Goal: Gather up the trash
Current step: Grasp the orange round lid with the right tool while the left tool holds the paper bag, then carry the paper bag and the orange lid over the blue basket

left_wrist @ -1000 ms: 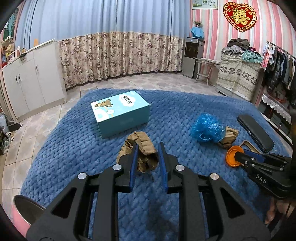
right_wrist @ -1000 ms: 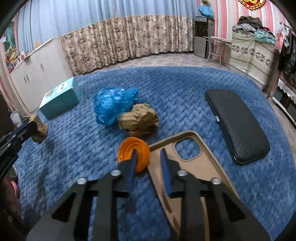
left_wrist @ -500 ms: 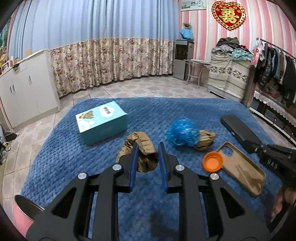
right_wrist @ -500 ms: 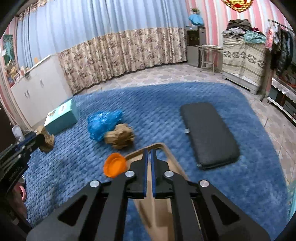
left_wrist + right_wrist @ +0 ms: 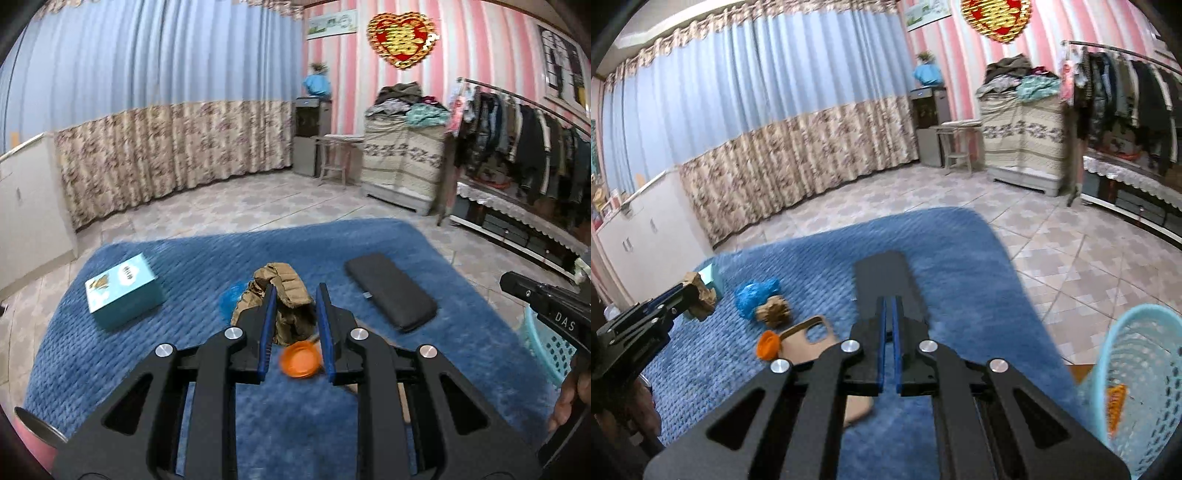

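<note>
Left wrist view: the left tool (image 5: 293,314) grips a brown paper wad (image 5: 282,291). The right tool (image 5: 888,332) is closed, empty. A blue bag (image 5: 753,295), another paper wad (image 5: 774,312) and an orange lid (image 5: 768,345) remain on the blue blanket (image 5: 942,251); the basket (image 5: 1137,369) holds one orange scrap.

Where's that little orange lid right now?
The orange lid lies on the blue blanket, left of centre in the right wrist view, touching the tan phone case and just below the blue bag.

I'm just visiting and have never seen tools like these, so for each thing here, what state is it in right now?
Left gripper: jaws shut on crumpled brown paper, lifted off the blanket.
Right gripper: jaws shut, nothing between them.
Blue plastic bag: crumpled, lying on the blanket.
Second brown paper wad: lying against the bag.
Orange lid: loose on the blanket.
Basket: tilted, orange scrap inside.
</note>
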A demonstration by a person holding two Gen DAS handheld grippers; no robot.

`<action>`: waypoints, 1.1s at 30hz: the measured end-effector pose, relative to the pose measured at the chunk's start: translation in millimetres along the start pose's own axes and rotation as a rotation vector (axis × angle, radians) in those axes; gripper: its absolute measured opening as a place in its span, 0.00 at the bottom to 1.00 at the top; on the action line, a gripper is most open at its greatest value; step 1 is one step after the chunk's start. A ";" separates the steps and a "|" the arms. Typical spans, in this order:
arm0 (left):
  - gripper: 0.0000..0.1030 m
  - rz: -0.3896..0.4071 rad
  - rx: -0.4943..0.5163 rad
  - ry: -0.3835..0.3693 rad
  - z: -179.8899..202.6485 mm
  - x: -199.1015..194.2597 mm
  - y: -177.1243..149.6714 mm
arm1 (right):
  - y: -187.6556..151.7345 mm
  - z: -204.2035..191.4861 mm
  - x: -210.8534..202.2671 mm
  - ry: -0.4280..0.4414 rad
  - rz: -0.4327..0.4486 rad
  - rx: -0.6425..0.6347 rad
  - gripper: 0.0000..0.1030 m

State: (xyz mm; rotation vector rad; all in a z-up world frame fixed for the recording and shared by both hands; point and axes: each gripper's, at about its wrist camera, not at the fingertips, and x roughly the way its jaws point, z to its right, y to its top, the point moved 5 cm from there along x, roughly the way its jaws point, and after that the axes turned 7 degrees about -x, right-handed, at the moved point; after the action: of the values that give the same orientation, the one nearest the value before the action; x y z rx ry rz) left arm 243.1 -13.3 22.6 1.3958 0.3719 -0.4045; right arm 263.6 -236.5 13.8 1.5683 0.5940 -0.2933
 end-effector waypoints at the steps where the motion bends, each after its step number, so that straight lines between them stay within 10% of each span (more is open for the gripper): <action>1: 0.20 -0.005 0.000 -0.009 3.9 -1.2 -0.6 | -1.9 4.1 -0.1 -0.004 -0.006 0.000 0.04; 8: 0.20 -0.028 -0.013 0.042 -19.7 -10.1 -15.0 | -9.2 -33.6 30.9 0.059 -0.060 -0.054 0.08; 11: 0.20 -0.049 -0.031 0.104 -53.6 -8.3 -27.2 | -18.2 -70.5 54.0 0.099 -0.099 -0.094 0.59; 12: 0.20 -0.056 -0.042 0.118 -62.9 -7.8 -30.0 | -20.6 -87.4 60.6 0.117 -0.094 -0.115 0.62; 26: 0.20 -0.095 -0.159 0.188 -142.5 10.4 -48.9 | -55.1 -188.9 130.8 0.145 -0.242 -0.335 0.61; 33: 0.20 -0.097 -0.162 0.187 -145.1 13.7 -51.2 | -58.1 -189.4 129.8 0.150 -0.246 -0.338 0.39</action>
State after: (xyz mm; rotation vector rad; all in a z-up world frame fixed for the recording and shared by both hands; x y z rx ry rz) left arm 228.3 123.1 -48.4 1.2638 0.6142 -0.3157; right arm 308.6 -26.0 -85.0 1.1980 0.9078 -0.2457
